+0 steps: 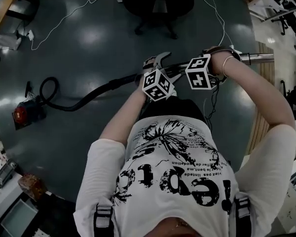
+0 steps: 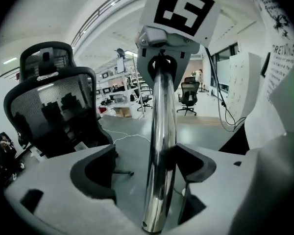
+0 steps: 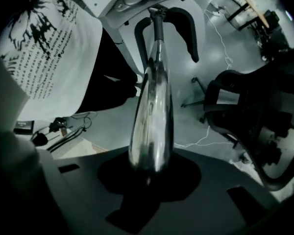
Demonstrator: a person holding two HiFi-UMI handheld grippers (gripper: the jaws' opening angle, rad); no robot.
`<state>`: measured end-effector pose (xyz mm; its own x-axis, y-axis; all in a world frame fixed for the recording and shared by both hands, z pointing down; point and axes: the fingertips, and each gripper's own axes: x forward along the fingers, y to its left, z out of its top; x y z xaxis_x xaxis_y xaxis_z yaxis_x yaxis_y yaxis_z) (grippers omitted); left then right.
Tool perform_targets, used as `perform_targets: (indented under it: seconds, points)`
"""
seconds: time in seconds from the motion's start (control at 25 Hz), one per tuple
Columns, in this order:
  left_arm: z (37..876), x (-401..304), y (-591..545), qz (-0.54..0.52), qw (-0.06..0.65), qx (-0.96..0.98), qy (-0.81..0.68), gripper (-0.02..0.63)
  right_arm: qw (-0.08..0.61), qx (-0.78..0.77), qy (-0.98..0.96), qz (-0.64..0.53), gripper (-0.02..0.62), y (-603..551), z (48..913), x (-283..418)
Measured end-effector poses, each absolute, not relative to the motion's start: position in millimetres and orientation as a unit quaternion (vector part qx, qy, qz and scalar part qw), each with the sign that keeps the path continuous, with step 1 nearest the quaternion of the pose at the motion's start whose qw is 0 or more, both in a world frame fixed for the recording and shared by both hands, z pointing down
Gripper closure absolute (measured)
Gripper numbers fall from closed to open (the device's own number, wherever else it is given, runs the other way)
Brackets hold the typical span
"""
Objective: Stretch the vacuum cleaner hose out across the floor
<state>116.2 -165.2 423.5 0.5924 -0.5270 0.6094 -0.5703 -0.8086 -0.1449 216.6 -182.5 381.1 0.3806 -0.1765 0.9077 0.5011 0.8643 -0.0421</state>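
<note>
Since the hose (image 1: 93, 97) is floppy, the right claw (image 3: 149, 177) grips its stiff, slippery pipe (image 3: 152, 121); the left claw (image 2: 146, 169) sits loose.

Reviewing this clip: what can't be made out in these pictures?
- Head view: where the black ribbed hose joins the shiny chrome tube, hidden behind the left gripper and its marker cube.
- Head view: the hose's connection to the red vacuum cleaner body, too small and dark.
- Head view: part of the black office chair, cut off by the top edge.
</note>
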Motion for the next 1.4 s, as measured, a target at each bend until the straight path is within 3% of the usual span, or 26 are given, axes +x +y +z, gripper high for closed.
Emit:
perform_targets:
  seconds: [0.32, 0.48, 0.6, 0.8, 0.84, 0.88, 0.96, 1.04, 1.2, 1.4]
  points:
    - [445, 189, -141, 0.347, 0.061, 0.888, -0.295, 0.232, 0.840, -0.206, -0.502, 0.002, 0.502, -156, 383, 304]
    - [457, 246, -147, 0.365, 0.059, 0.872, -0.320, 0.232, 0.811, -0.268, -0.503, 0.130, 0.502, -132, 391, 364]
    - [469, 300, -139, 0.401, 0.028, 0.859, -0.318, 0.232, 0.771, -0.306, -0.511, 0.223, 0.502, -109, 393, 408]
    - [491, 368, -136, 0.461, -0.024, 0.820, -0.338, 0.235, 0.750, -0.332, -0.506, 0.268, 0.502, -96, 399, 467]
    - [491, 370, -139, 0.473, -0.034, 0.804, -0.358, 0.274, 0.746, -0.335, -0.507, 0.273, 0.502, -93, 399, 473]
    - [489, 370, -143, 0.486, -0.053, 0.785, -0.380, 0.394, 0.741, -0.339, -0.507, 0.280, 0.502, -90, 398, 477]
    - [483, 372, -144, 0.505, -0.088, 0.760, -0.399, 0.548, 0.737, -0.345, -0.507, 0.285, 0.500, -83, 394, 485]
    - [483, 380, -136, 0.512, -0.060, 0.769, -0.379, 0.563, 0.756, -0.351, -0.504, 0.227, 0.500, -86, 396, 498]
    - [503, 397, -124, 0.511, 0.072, 0.792, -0.325, 0.563, 0.772, -0.315, -0.546, -0.073, 0.499, -139, 422, 498]
    - [496, 413, -117, 0.465, 0.238, 0.815, -0.252, 0.565, 0.579, -0.208, -0.590, -0.523, 0.494, -205, 411, 439]
